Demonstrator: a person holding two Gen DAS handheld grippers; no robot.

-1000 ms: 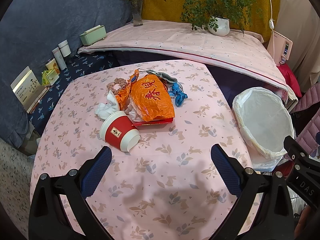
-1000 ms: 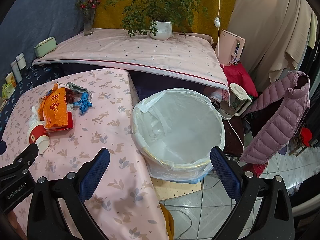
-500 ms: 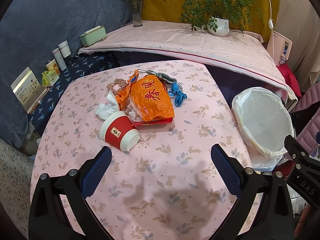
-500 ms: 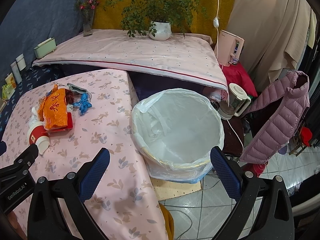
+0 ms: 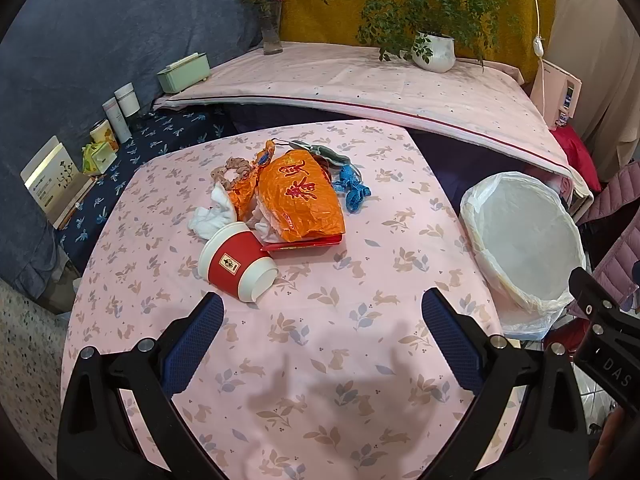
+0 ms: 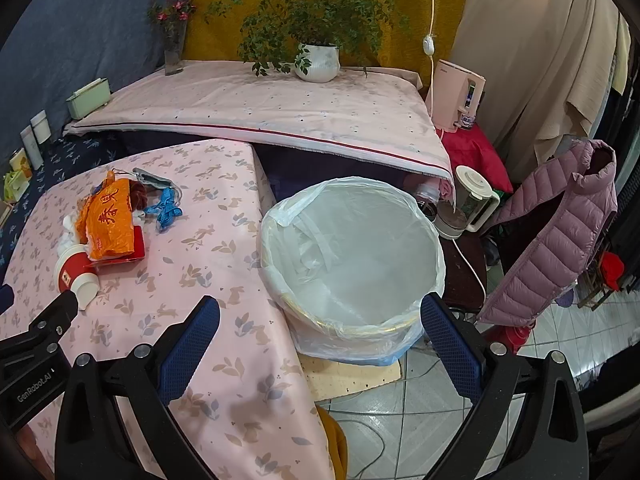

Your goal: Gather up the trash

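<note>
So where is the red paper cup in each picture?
Left wrist view: the red paper cup lies on its side left of centre on the pink tablecloth, just ahead of the left tongs' left finger.
Right wrist view: the same cup sits near the left edge, in front of the orange bag.
Shared landmark: the orange bag just behind the cup in both views.

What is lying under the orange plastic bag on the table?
Under the orange plastic bag, a flat red packet pokes out along its near edge, and white crumpled paper at its left. Anything deeper is covered.
</note>
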